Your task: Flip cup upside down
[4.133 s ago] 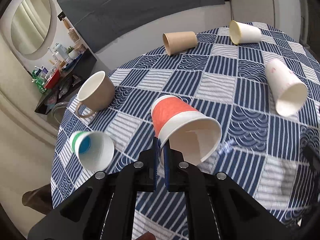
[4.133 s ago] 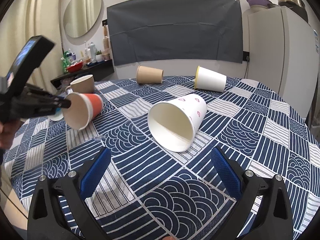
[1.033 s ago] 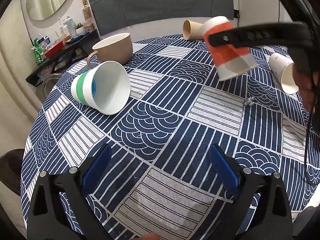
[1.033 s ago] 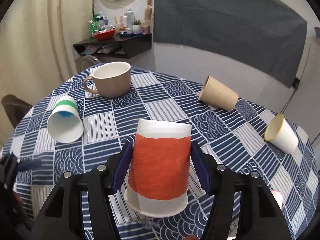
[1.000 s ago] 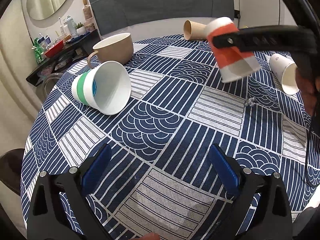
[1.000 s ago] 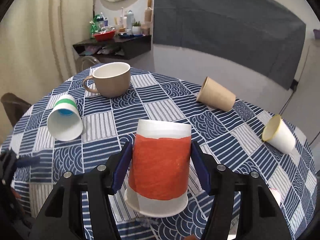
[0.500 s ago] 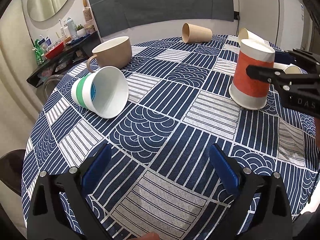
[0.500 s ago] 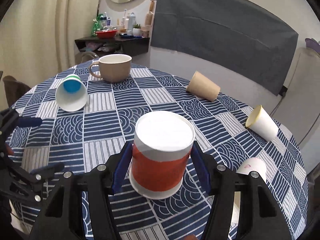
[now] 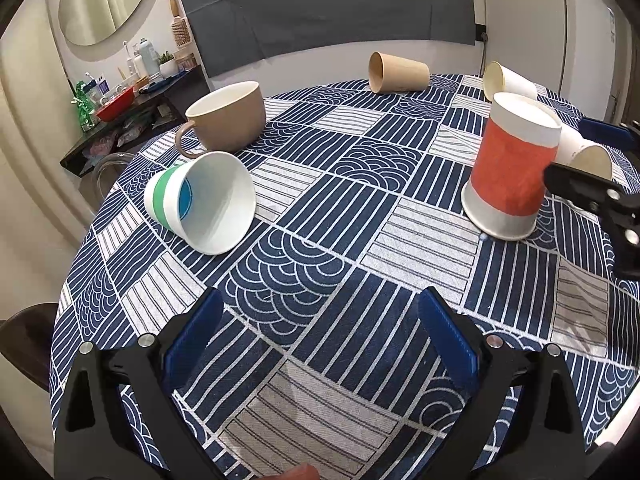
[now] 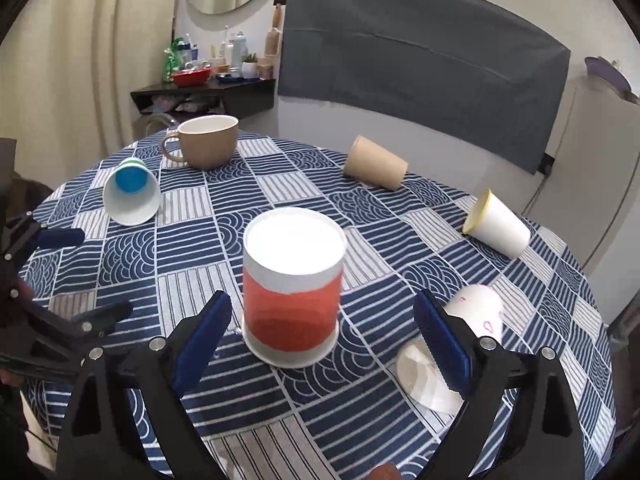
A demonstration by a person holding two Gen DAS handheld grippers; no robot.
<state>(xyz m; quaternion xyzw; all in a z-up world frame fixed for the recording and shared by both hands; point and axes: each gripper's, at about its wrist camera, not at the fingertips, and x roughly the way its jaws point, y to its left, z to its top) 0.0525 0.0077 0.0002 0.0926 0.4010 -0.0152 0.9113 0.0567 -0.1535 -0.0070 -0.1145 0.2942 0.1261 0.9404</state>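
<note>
**Orange cup mouth-down, both claws spread**

I see a round table [image 10: 400, 240] under a blue-and-white patterned cloth, with a dark panel on the wall behind. The orange cup [image 10: 294, 286] stands upside down on its rim near the middle, base up. My right gripper [image 10: 320, 340] is spread wide; the cup sits between its blue pads, touching neither. My left gripper [image 9: 318, 332] is spread wide too, over bare cloth with nothing between its fingers.

A white cup with pink marks [image 10: 452, 352] lies on its side just beside the right pad, which covers part of it; its print is too small to read. In the left view the right gripper's frame cuts off that cup's edge. A green-banded cup [image 9: 200, 202], brown paper cup [image 10: 374, 164] and yellow-rimmed cup [image 10: 498, 224] lie tipped over; a tan mug [image 10: 208, 142] stands upright.
</note>
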